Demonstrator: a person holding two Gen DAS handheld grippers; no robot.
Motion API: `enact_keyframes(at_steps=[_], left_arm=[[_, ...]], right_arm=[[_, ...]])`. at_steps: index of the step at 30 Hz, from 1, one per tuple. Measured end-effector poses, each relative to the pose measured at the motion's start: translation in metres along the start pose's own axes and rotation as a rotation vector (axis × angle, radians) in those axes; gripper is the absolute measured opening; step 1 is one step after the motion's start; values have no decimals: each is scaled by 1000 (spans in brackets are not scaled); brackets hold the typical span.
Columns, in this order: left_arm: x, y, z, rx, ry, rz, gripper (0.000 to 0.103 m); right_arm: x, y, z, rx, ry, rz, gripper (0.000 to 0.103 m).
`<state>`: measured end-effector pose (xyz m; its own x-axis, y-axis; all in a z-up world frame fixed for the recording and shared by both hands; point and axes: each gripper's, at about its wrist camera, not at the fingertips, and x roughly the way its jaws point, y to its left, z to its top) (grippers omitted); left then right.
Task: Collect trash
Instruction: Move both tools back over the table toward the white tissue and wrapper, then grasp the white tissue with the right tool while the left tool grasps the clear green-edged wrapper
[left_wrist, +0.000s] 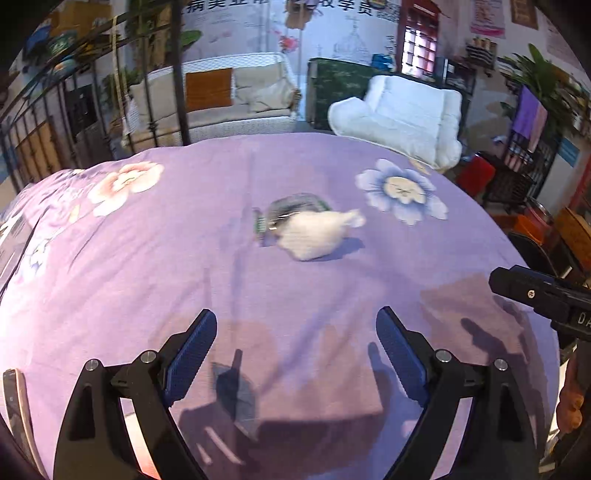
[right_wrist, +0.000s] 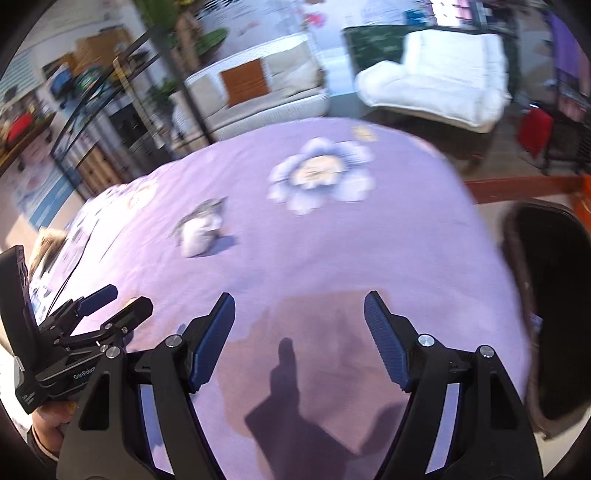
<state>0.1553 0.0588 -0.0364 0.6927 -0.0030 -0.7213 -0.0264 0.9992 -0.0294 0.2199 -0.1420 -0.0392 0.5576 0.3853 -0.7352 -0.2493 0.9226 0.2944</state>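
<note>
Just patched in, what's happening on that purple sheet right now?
A person holds two grippers over the purple flowered sheet. The left gripper and right gripper are both open and empty. The trash, a white crumpled wad against a clear plastic piece, lies untouched ahead of them. A dark bin waits at the right edge.

open left hand-held gripper (left_wrist: 295, 343) above purple sheet (left_wrist: 184, 258); white wad (left_wrist: 314, 236) ahead.
</note>
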Motion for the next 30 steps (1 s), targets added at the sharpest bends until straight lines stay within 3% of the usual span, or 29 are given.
enact_keyframes(at_steps=[5,12,17,19,20,21,23,30], left_arm=[[2,41,-1,-25,7,28,87],[9,68,1,-50,15,13,88],[13,76,4,-61,19,-5,88],[14,77,5,-60,20,-3,88],[16,78,6,-59,22,-6,88],[17,79,6,-59,25,-10,88],[20,80,8,-53,24,-12,88],[27,72,24,-28,8,-74,88]], right_arm=[[36,38,13,-46,48,53,73],[87,77,35,-78,119,115,69],[121,95,49,-66,152,144,56],[130,95,51,-50,169,162,45],[135,95,51,-39,179,171,33],[136,94,51,-35,183,175,26],[132,94,47,-26,185,203,23],[86,86,26,-59,178,196,21]])
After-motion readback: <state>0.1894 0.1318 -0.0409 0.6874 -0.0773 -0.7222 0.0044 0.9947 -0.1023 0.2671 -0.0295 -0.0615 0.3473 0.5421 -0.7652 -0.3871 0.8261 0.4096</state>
